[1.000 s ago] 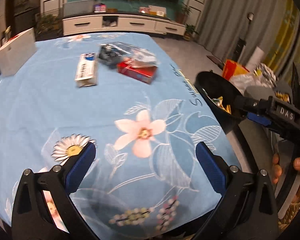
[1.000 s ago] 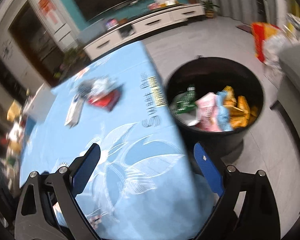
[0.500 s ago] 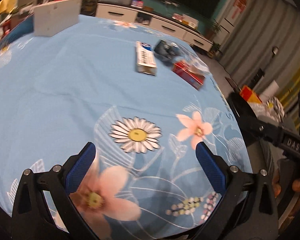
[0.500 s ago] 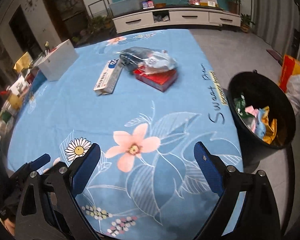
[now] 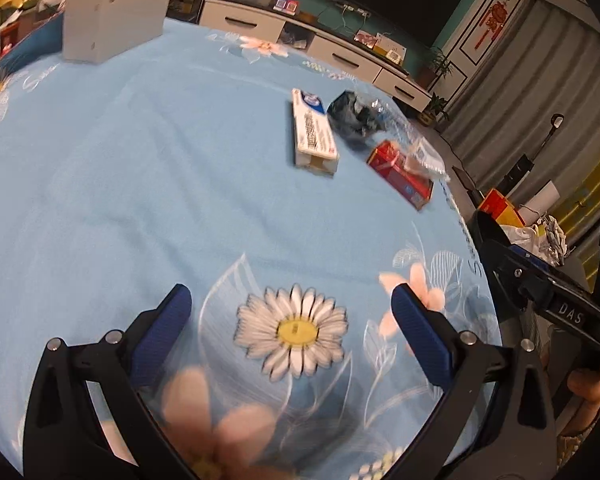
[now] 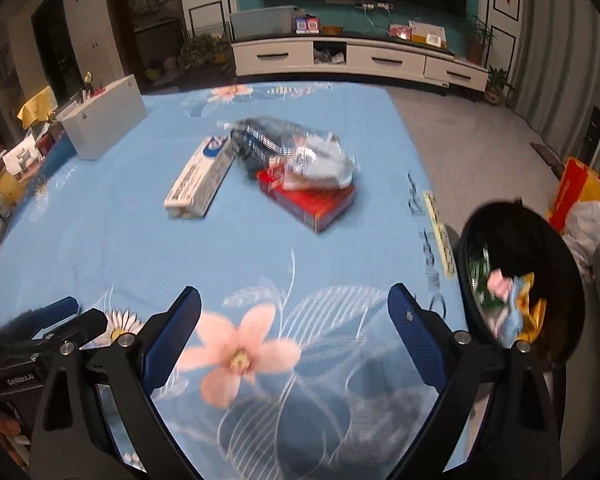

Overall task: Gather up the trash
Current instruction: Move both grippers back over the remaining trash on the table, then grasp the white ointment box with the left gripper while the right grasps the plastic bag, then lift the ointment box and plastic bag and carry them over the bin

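- I am holding my left tool (image 5: 290, 316) wide open over the near edge of the table (image 5: 148, 184), its blue pads (image 5: 162, 332) spread to either side of a printed daisy and gripping nothing.
- My right tool (image 6: 294, 316) is also hanging open and empty — its pads (image 6: 414, 338) are framing a pink flower on the blue cloth, low over the near edge.
- Each tool is showing up at the edge of the other's view, so the two are sitting side by side.
- To my right, just off the table's edge, the black trash bin (image 6: 556, 240) is standing on the floor with coloured wrappers (image 6: 512, 304) lying inside it.
- Further in, well apart from both tools, the trash is lying in a cluster on the table: a long white carton (image 6: 200, 178), beside it a red box (image 6: 320, 202), and a crinkled clear-and-dark plastic bag (image 6: 296, 152) resting partly on the red box.
- Past that, a white box (image 6: 102, 122) is standing near the far left edge — blurred, so I cannot read anything on it.
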The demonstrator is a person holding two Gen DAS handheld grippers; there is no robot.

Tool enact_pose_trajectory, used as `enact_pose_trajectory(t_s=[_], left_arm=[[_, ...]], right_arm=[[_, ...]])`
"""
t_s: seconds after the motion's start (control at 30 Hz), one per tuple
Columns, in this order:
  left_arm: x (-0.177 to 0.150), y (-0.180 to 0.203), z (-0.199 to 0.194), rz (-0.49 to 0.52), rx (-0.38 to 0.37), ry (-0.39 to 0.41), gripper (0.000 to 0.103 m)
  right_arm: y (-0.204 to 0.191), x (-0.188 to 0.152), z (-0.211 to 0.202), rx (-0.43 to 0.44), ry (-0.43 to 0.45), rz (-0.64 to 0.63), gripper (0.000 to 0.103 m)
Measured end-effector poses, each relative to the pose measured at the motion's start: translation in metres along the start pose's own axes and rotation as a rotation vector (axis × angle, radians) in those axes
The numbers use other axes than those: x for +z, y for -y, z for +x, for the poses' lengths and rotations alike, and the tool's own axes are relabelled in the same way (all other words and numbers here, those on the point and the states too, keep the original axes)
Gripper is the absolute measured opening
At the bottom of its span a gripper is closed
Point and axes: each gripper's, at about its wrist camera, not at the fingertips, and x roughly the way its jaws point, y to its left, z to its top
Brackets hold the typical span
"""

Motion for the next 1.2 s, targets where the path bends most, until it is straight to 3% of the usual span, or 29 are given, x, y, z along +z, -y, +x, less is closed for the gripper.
enact_pose_trajectory(t_s=[0.3, 0.67, 0.7, 0.77, 0.83, 0.87, 0.93, 1.1, 1.2], left_arm=[[0.061, 0.014, 0.047, 0.0, -0.005, 0.036, 0.1], [0.109, 0.039, 0.118, 0.09, 0.04, 0.013, 0.097], [0.109, 0.039, 0.121, 0.09, 0.04, 0.01, 0.095], [0.109, 0.041, 0.126, 0.103, 0.047, 0.006, 0.081], [0.108, 0.043, 0.126, 0.123, 0.054, 0.014, 0.073], [0.108, 0.043, 0.126, 0.122, 0.052, 0.016, 0.061], [0.108, 0.044, 0.127, 0.118, 0.04, 0.011, 0.041], [0.104, 0.042, 0.122, 0.116, 0.017, 0.011, 0.041], [0.102, 0.04, 0.111, 0.114, -0.004, 0.033, 0.04]], right_arm=[[0.02, 0.057, 0.046, 0.03, 0.058, -0.077, 0.093], [0.019, 0.086, 0.113, 0.056, 0.011, -0.186, 0.092], [0.019, 0.085, 0.115, 0.058, 0.001, -0.191, 0.09], [0.018, 0.082, 0.121, 0.05, -0.019, -0.216, 0.08], [0.015, 0.079, 0.122, 0.048, -0.027, -0.24, 0.064], [0.014, 0.078, 0.121, 0.048, -0.02, -0.245, 0.062], [0.012, 0.076, 0.117, 0.043, -0.015, -0.262, 0.05], [0.012, 0.072, 0.104, 0.05, 0.008, -0.254, 0.027], [0.017, 0.07, 0.085, 0.064, 0.057, -0.199, 0.026]])
